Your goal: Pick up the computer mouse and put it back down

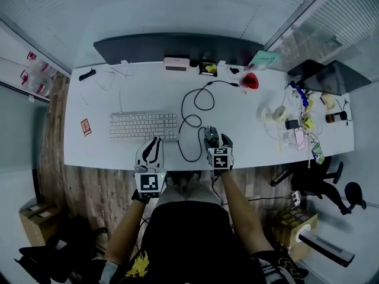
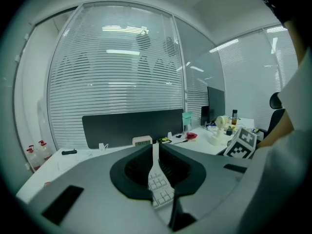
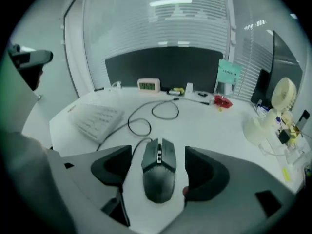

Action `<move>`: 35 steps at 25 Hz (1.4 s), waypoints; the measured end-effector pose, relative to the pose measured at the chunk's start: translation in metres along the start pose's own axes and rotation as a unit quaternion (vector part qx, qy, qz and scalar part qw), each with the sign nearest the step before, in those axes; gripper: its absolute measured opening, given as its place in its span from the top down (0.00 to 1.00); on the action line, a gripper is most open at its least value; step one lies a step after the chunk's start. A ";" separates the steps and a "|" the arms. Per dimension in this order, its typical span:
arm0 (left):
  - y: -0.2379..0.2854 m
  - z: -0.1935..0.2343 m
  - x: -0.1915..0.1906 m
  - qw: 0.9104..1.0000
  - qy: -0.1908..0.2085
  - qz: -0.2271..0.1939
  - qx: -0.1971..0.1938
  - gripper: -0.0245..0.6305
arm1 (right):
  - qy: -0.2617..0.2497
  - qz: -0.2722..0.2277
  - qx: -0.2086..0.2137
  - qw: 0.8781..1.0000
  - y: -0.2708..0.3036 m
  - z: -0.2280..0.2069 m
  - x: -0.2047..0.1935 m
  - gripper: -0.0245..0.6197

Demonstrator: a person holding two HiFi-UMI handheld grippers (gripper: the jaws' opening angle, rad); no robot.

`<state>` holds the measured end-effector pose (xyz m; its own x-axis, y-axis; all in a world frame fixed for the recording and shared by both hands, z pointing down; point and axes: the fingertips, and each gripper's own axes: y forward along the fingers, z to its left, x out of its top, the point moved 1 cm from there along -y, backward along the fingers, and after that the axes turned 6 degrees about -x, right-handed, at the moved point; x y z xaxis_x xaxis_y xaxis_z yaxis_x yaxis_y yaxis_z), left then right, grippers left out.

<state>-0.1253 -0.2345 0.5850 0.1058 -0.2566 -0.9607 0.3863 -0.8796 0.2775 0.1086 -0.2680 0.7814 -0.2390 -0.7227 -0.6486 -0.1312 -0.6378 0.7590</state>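
Observation:
The grey computer mouse lies on the white desk near its front edge, its black cable looping toward the back. My right gripper is tilted down over it. In the right gripper view the mouse sits between the two dark jaws of the right gripper, which stands open with a gap of bare desk on each side. My left gripper is shut with nothing in it, held nearly level at the desk's front edge in front of the white keyboard. Its jaws leave only a slit.
A dark screen panel runs along the back of the desk, with a small clock before it. A red item, a tape roll and several small things crowd the right end. An office chair stands at right.

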 end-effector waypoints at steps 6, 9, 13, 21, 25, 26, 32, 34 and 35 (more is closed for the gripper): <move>-0.011 0.010 0.093 0.996 0.007 -0.086 0.004 0.89 | 0.031 -0.222 -0.005 0.975 -0.124 -0.024 0.139 0.66; -0.020 0.005 0.140 0.991 0.028 -0.127 0.005 0.89 | 0.031 -0.325 -0.009 0.945 -0.196 -0.029 0.201 0.83; -0.028 -0.008 0.198 0.983 0.031 -0.181 0.001 0.89 | 0.015 -0.420 0.026 0.907 -0.276 -0.021 0.266 0.94; -0.050 -0.019 0.234 0.978 0.049 -0.203 0.000 0.89 | -0.022 -0.476 0.073 0.876 -0.344 0.010 0.297 0.94; -0.051 -0.021 0.235 0.977 0.054 -0.205 0.002 0.89 | -0.027 -0.473 0.076 0.877 -0.348 0.006 0.294 0.94; -0.051 -0.021 0.235 0.977 0.055 -0.206 0.003 0.89 | -0.029 -0.470 0.077 0.879 -0.348 0.005 0.292 0.94; -0.055 -0.022 0.231 0.979 0.050 -0.200 0.006 0.89 | -0.034 -0.463 0.071 0.883 -0.354 -0.007 0.287 0.94; -0.056 -0.024 0.231 0.979 0.051 -0.200 0.005 0.89 | -0.033 -0.464 0.070 0.882 -0.356 -0.009 0.287 0.94; -0.057 -0.026 0.231 0.979 0.051 -0.200 0.005 0.89 | -0.032 -0.465 0.070 0.882 -0.357 -0.010 0.287 0.94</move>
<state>-0.0993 -0.2336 0.3470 0.0388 0.1487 -0.9881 0.4073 -0.9053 -0.1203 0.0963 -0.2498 0.3235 -0.0187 0.1149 -0.9932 -0.4147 -0.9048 -0.0968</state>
